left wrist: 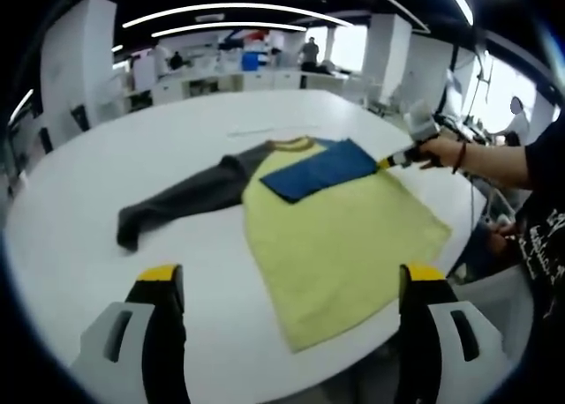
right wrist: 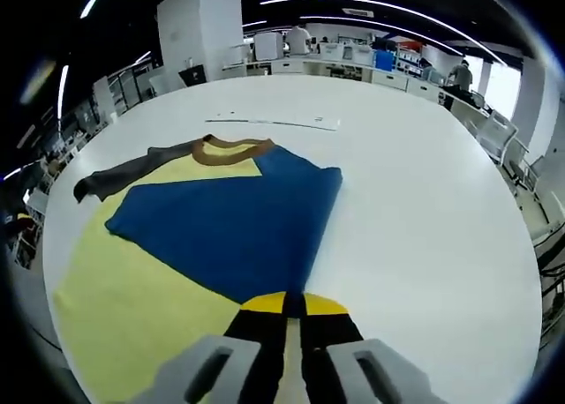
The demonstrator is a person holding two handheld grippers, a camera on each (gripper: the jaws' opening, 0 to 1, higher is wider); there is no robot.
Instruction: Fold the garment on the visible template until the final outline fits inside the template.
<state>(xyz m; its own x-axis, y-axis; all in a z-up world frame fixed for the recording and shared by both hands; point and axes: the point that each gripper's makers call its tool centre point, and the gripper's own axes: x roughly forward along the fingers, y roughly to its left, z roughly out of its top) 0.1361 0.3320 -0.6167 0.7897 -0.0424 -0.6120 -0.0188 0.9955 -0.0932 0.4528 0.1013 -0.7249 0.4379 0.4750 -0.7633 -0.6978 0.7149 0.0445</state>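
A yellow long-sleeved shirt [left wrist: 344, 245] lies flat on the white table [left wrist: 97, 166]. Its grey sleeve [left wrist: 185, 197] stretches out to the left. Its blue sleeve [left wrist: 322, 168] is folded across the chest. My right gripper [left wrist: 388, 163], held by a hand [left wrist: 439, 150], is at the blue sleeve's end. In the right gripper view the blue sleeve [right wrist: 229, 223] narrows down into my right gripper [right wrist: 287, 305], which is shut on it, over the yellow body [right wrist: 132, 307]. The brown collar [right wrist: 231, 150] and grey sleeve [right wrist: 124, 176] lie beyond. My left gripper [left wrist: 291, 276] hangs open above the shirt's hem.
A thin pale strip [right wrist: 274, 120] lies on the table [right wrist: 424, 210] beyond the collar, also visible as the strip [left wrist: 269, 129] in the left gripper view. The table edge runs close by the shirt's right side. Desks and people stand far behind.
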